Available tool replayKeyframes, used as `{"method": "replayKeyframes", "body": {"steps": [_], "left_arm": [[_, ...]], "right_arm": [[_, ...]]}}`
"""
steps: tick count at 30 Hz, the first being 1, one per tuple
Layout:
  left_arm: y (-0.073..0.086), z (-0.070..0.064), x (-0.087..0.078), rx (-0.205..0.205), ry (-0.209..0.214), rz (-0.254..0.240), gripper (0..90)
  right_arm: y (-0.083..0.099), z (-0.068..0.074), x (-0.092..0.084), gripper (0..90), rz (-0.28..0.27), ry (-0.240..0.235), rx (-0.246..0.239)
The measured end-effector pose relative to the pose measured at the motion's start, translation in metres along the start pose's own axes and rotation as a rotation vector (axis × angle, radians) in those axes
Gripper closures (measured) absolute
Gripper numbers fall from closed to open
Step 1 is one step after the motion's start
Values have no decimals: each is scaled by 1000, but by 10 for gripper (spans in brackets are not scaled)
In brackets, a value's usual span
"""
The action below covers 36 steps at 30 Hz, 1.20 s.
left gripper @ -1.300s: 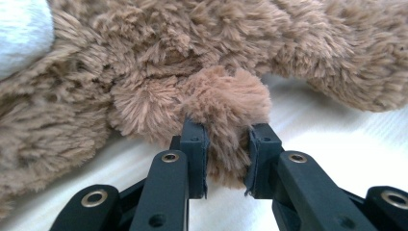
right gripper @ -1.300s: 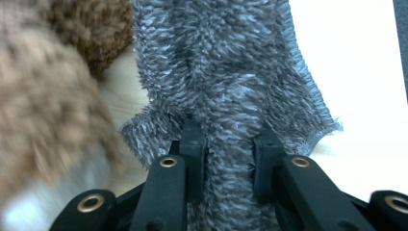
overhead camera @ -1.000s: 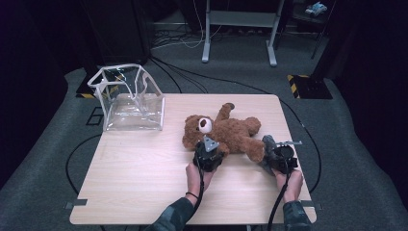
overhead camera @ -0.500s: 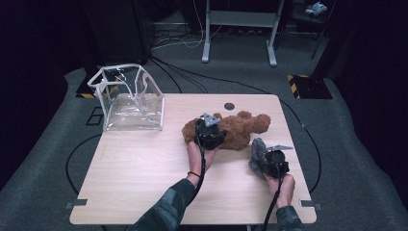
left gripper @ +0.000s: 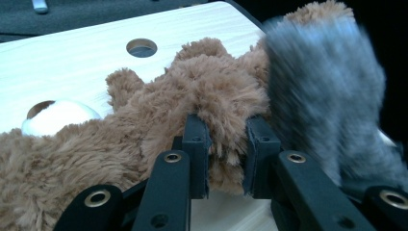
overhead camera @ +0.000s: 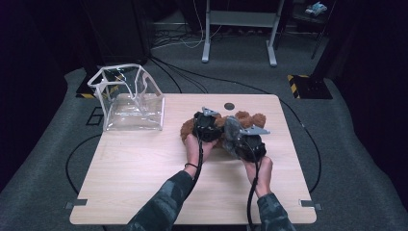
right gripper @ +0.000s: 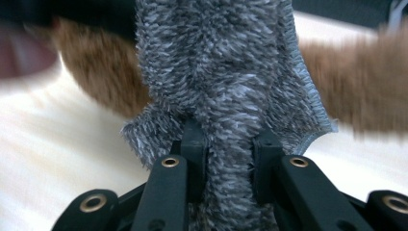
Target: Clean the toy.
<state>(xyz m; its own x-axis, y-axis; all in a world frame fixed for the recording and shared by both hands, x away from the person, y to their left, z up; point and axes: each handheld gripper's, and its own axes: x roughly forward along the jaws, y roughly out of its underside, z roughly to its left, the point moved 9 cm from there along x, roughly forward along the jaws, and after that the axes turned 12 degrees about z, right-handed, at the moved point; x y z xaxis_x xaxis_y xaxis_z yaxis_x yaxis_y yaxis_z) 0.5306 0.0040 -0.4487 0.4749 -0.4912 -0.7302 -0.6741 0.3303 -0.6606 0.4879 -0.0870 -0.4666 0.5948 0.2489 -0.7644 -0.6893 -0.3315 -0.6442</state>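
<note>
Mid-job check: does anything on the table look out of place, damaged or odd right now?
Nothing looks damaged or spilled. The left gripper is clamped on the brown teddy bear, the right gripper on a grey furry cloth. The clear bag stands upright and open.

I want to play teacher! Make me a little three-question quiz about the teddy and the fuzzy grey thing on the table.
1. True or false: the left tongs pinch the brown teddy bear's fur.
2. What do the right tongs hold? A) a clear bag B) a grey fuzzy cloth C) a cable
3. Fill in: in the high view, the clear plastic bag stands at the table's far ____ corner.

Key: 1 true. 2 B, the grey fuzzy cloth is squeezed between its pads. 3 left.
</note>
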Motion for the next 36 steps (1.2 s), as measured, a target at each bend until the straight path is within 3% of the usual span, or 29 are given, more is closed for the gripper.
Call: {"method": "replayKeyframes", "body": {"steps": [4,11,17,21,28,30,33,35,36], "left_arm": [[0,2,-1,8,-1,13,750],[1,10,-4,2,-4,21,749],[2,12,-5,25,-5,31,749],[3,13,-5,29,3,42,748],[3,19,-7,22,4,49,743],[1,20,-7,17,4,43,741],[0,20,-6,15,2,44,737],[0,19,-5,25,0,53,737],[-1,19,-5,25,-1,53,735]], "right_arm": [[-21,6,11,734,8,27,-19],[-21,-1,39,734,89,54,-2],[-22,-14,40,734,109,89,17],[-22,-38,33,735,118,90,82],[-13,-99,24,733,158,175,217],[-8,-111,24,730,163,175,246],[-7,-105,16,728,135,154,240],[-11,-87,8,728,97,119,196],[-15,-70,5,727,85,76,168]]}}
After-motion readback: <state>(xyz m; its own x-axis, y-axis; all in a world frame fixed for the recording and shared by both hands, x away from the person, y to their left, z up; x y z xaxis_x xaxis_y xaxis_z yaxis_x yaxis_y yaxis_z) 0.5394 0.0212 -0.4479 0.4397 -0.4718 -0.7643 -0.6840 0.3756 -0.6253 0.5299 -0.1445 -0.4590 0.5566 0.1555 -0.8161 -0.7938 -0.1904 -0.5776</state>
